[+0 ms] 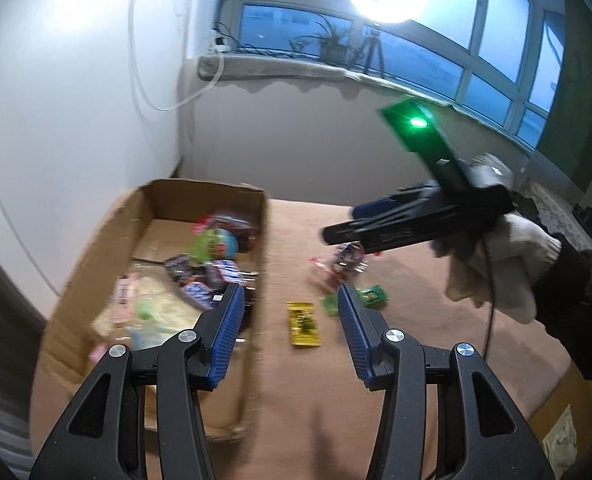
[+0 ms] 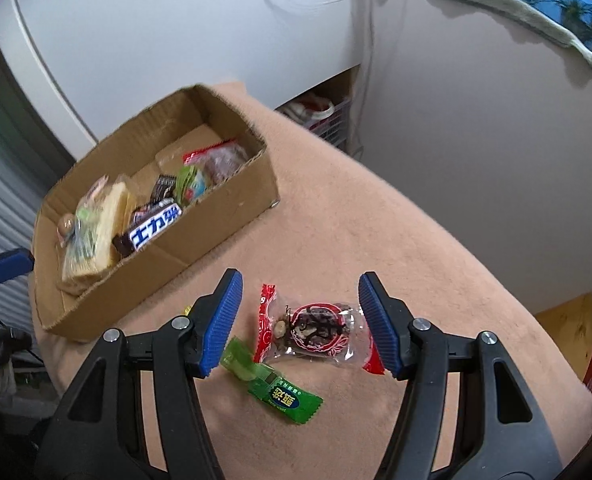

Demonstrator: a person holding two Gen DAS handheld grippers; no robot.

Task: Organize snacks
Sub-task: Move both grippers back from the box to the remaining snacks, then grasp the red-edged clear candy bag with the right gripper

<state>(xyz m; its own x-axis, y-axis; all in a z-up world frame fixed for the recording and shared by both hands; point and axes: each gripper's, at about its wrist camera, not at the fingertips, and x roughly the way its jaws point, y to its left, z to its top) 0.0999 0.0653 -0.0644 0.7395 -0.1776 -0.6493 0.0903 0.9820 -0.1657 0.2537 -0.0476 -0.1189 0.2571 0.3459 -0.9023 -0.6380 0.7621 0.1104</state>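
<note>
An open cardboard box (image 1: 96,256) (image 2: 224,216) holds several wrapped snacks on a tan cloth-covered table. My left gripper (image 1: 288,300) is open and empty, above the box's right wall, with a yellow packet (image 1: 304,325) on the cloth between its fingers. My right gripper (image 2: 299,288) is open and empty, hovering over a red-and-clear snack packet (image 2: 311,330). A green candy packet (image 2: 274,390) lies just in front of it. In the left wrist view the right gripper (image 1: 395,224) is held by a white-gloved hand above the loose snacks (image 1: 347,264) and a green packet (image 1: 369,296).
The table's cloth (image 2: 395,220) ends at the right and far edges. A white wall (image 2: 176,20) stands behind the box. A window sill (image 1: 296,68) with a plant and a bright lamp on a tripod is at the back. A wire basket (image 2: 327,120) sits below the table's far side.
</note>
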